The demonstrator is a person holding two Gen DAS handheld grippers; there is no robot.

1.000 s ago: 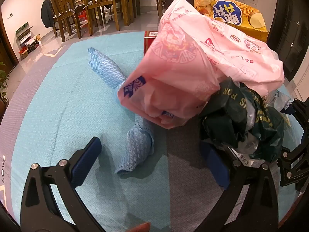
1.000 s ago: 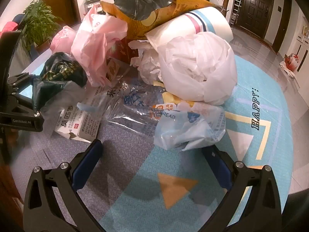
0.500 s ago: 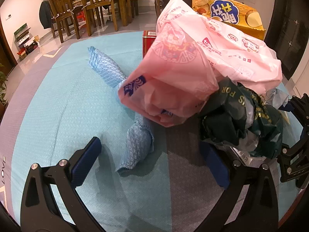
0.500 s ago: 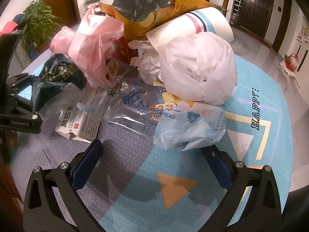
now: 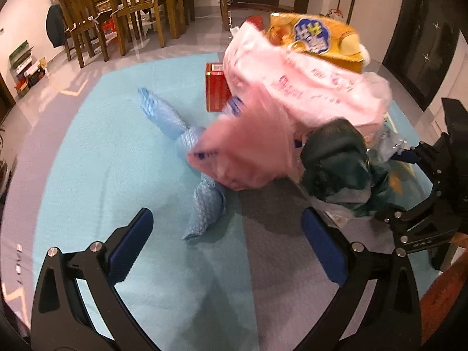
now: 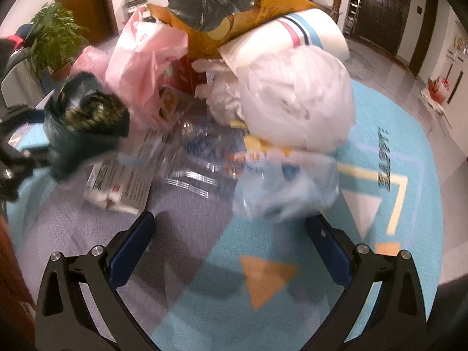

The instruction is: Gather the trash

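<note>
A heap of trash lies on a round teal rug [image 5: 96, 152]. In the left wrist view I see a pink plastic bag [image 5: 292, 111], a crumpled dark green bag [image 5: 336, 161], a twisted blue wrapper [image 5: 175, 122], a red box [image 5: 215, 87] and a yellow snack bag [image 5: 316, 38]. My left gripper [image 5: 226, 245] is open and empty, short of the blue wrapper's near end. My right gripper [image 6: 229, 245] is open and empty too, just before a clear printed bag [image 6: 286, 184]. Behind that sit a white bag [image 6: 298, 99] and a flat white carton [image 6: 117, 187].
Wooden dining chairs [image 5: 117, 14] stand on the tiled floor beyond the rug. A potted plant [image 6: 55, 38] and dark doors [image 6: 383, 8] lie past the heap. The other gripper's black frame [image 5: 424, 204] stands right of the green bag. Bare rug [image 6: 263, 278] lies under the right gripper.
The left gripper has drawn back and to the left, so the pink and green bags sit farther off and to the right. The right wrist view is blurred, its framing nearly the same.
</note>
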